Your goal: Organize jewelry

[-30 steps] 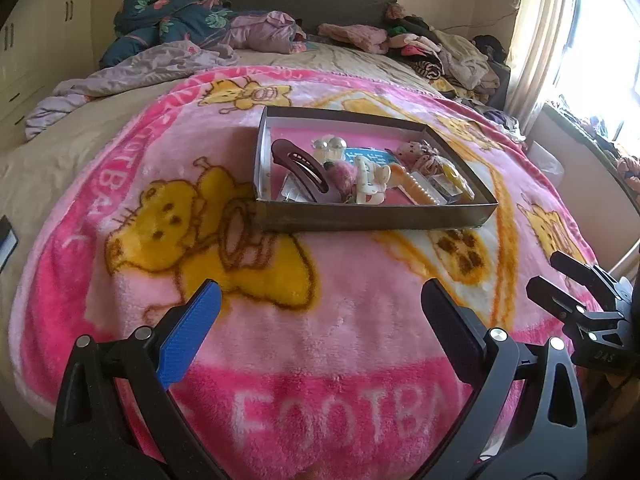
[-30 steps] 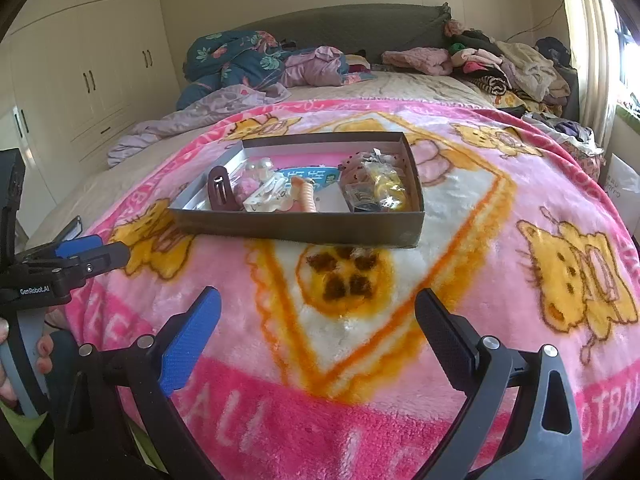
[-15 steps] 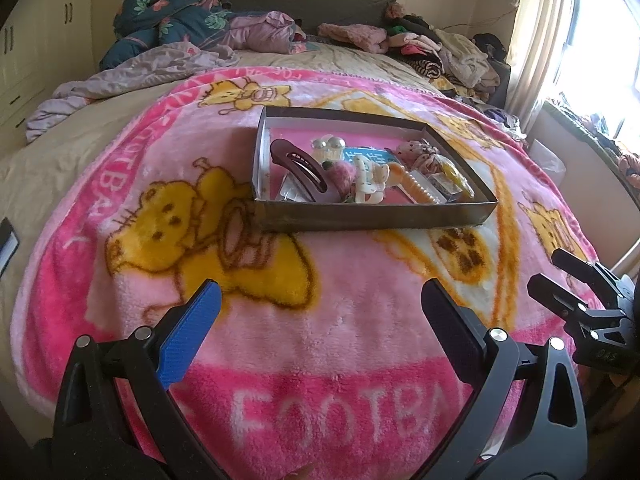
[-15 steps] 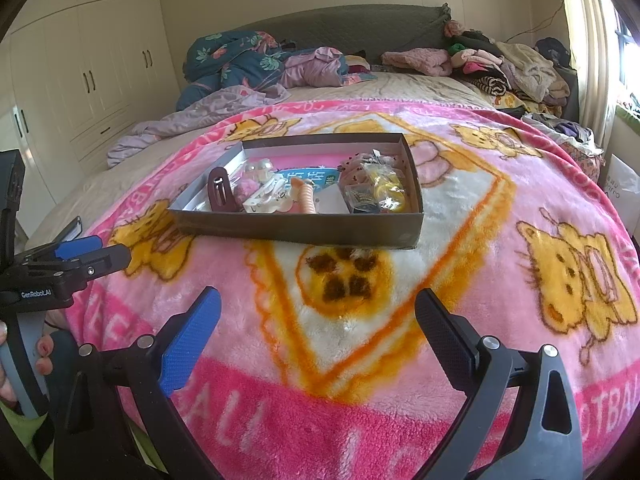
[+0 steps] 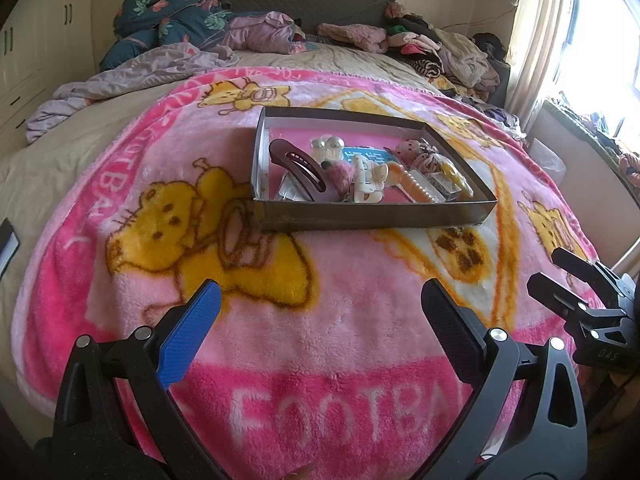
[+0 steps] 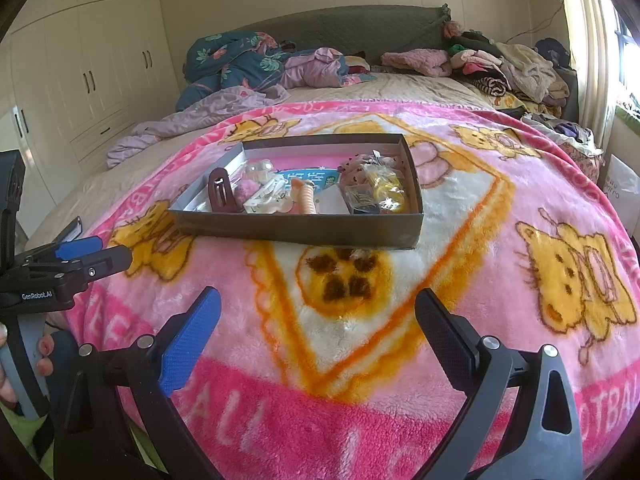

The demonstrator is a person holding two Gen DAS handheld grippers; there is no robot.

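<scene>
Both the left tool (image 5: 320, 316) and right tool (image 6: 316, 316) gape wide, empty. The box (image 6: 304, 228) holds small, light, slippery trinkets; the stiff maroon clip (image 5: 298, 168) offers the easiest pinch mid-body.

blanket (image 5: 340, 332): "FOOTBA" | left tongs (image 6: 72, 258): "GenRobot.AI" | right tongs (image 5: 576, 280): "DAS"

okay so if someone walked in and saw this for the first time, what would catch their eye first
Most likely the loud pink cartoon blanket spread over the bed. Next, the shallow dark box resting mid-blanket, crowded with hair clips and trinkets, a maroon hair clip at its left end. Nearest the cameras, the left gripper and right gripper hover open and empty.
</scene>
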